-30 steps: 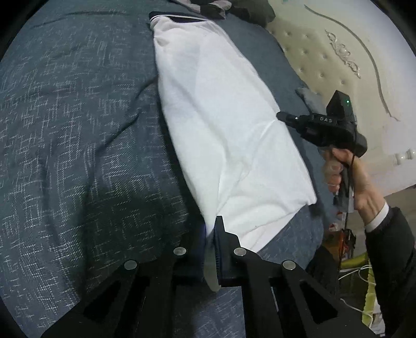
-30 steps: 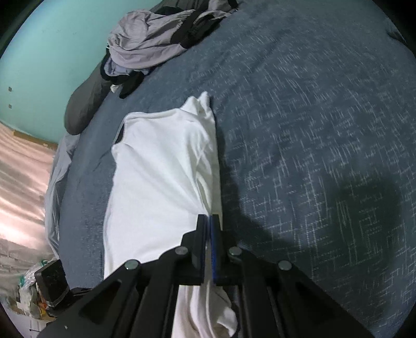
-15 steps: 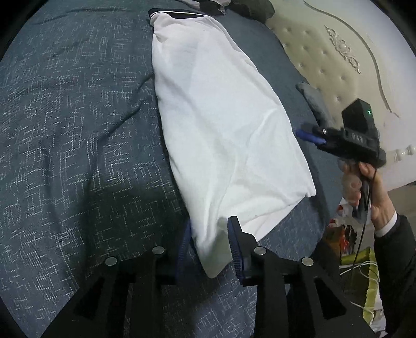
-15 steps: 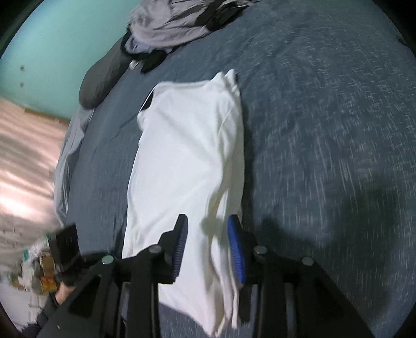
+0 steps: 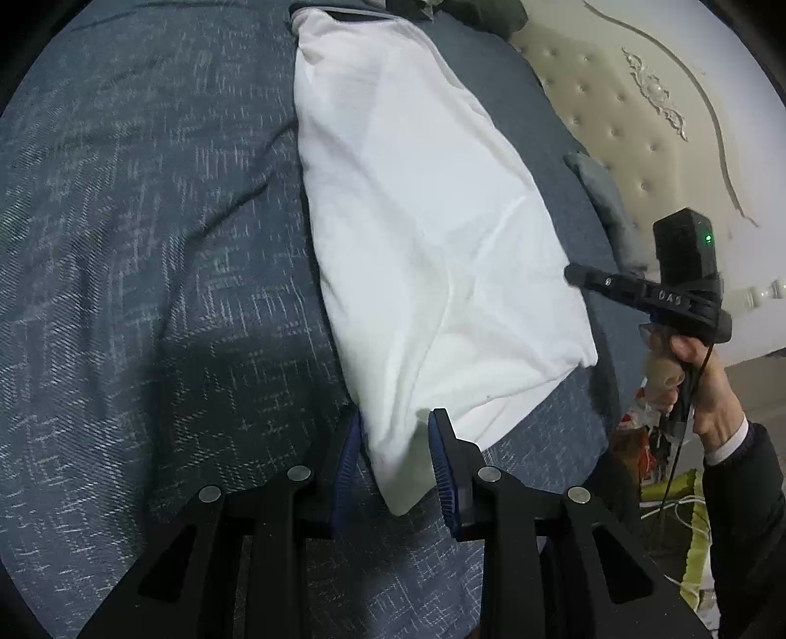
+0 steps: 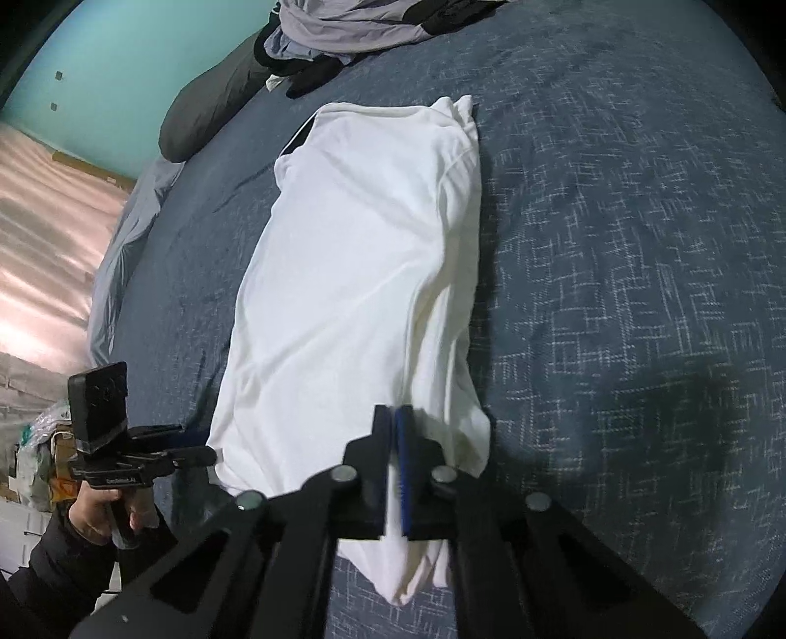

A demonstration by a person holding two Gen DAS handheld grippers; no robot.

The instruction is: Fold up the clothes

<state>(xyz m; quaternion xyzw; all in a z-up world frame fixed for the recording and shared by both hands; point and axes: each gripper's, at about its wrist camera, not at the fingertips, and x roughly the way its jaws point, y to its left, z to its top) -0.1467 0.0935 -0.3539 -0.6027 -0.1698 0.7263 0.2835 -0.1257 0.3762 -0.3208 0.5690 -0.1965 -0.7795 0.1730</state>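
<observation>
I am looking at a white shirt [image 5: 417, 236] lying folded lengthwise on the dark blue bedspread [image 5: 147, 246], with broad bare cover to its left. Only the left wrist view is showing the tufted cream headboard [image 5: 638, 123] on the far right; only the right wrist view is showing the heap of grey clothes [image 6: 353, 24] at the far end. My left gripper [image 5: 395, 462] is standing spread around the shirt's near corner. My right gripper [image 6: 393, 467] is pinching the shirt's near right edge, jaws pressed together.
</observation>
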